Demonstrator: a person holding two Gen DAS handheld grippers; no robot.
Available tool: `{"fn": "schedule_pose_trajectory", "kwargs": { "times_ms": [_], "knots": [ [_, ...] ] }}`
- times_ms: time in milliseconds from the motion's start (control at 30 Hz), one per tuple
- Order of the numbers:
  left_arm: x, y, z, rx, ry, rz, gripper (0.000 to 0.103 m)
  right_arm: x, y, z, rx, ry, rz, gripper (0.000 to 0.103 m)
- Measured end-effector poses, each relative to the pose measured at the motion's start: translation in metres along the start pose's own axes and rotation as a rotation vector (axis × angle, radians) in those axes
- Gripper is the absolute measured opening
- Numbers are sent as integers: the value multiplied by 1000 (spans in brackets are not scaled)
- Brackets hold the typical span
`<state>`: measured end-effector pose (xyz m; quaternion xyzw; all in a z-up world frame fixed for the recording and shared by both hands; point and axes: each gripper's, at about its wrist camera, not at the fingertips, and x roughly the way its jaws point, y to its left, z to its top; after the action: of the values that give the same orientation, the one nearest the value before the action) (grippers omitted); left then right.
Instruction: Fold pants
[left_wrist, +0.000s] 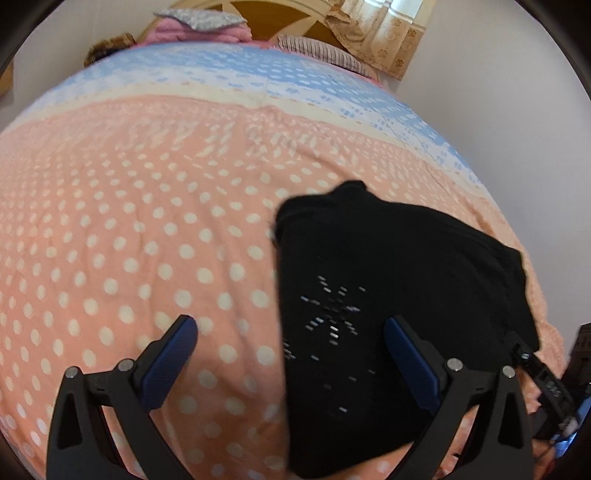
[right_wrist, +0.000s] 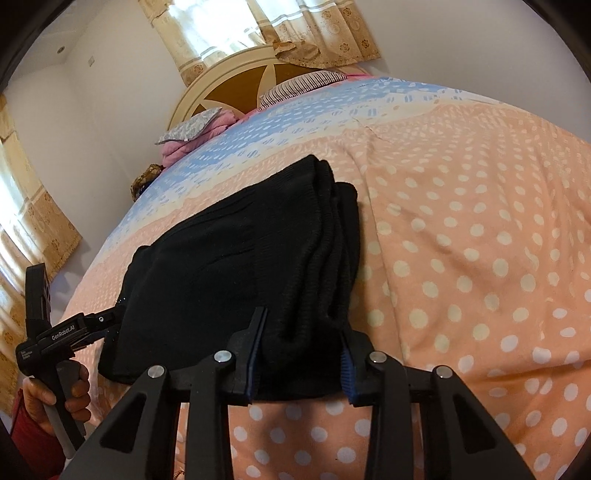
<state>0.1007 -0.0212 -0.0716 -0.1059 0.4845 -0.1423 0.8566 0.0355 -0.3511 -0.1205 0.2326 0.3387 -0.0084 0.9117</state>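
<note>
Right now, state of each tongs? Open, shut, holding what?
Left tongs: open, empty, fingers apart over the black pants.
Right tongs: closed on the pants' thick folded edge.

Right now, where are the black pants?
The folded black pants lie on the polka-dot bedspread. In the right wrist view their near edge sits between the right gripper's fingers; the left gripper hovers open over their left edge.
</note>
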Motion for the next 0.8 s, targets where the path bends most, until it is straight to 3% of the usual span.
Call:
{"fn": "schedule_pose_trajectory", "kwargs": {
  "times_ms": [100,200,400,467,533,567,633,667,733,800],
  "knots": [
    [3,-10,-8,-23,46,-61,102,0,-4,0,24,1,21,36],
    [3,-21,-14,24,23,0,102,1,-6,0,39,2,32,36],
    [-4,6,-9,-150,68,-109,94,1,-6,0,46,3,37,36],
    [-10,12,-12,-187,52,-90,66,1,-6,0,50,3,40,37],
    [-19,9,-16,-158,4,-62,49,1,-6,0,53,3,42,37],
    [-23,3,-19,-113,-21,-53,47,1,-6,0,56,3,44,37],
    [-24,-13,-24,-14,-49,-26,48,2,-7,1,58,4,47,37],
    [-22,-18,-26,12,-53,-10,55,2,-7,1,61,4,49,37],
    [-20,-19,-26,17,-64,3,64,2,-9,2,64,5,53,37],
    [-22,-20,-25,19,-85,6,65,2,-9,2,68,5,56,37]
  ]
}}
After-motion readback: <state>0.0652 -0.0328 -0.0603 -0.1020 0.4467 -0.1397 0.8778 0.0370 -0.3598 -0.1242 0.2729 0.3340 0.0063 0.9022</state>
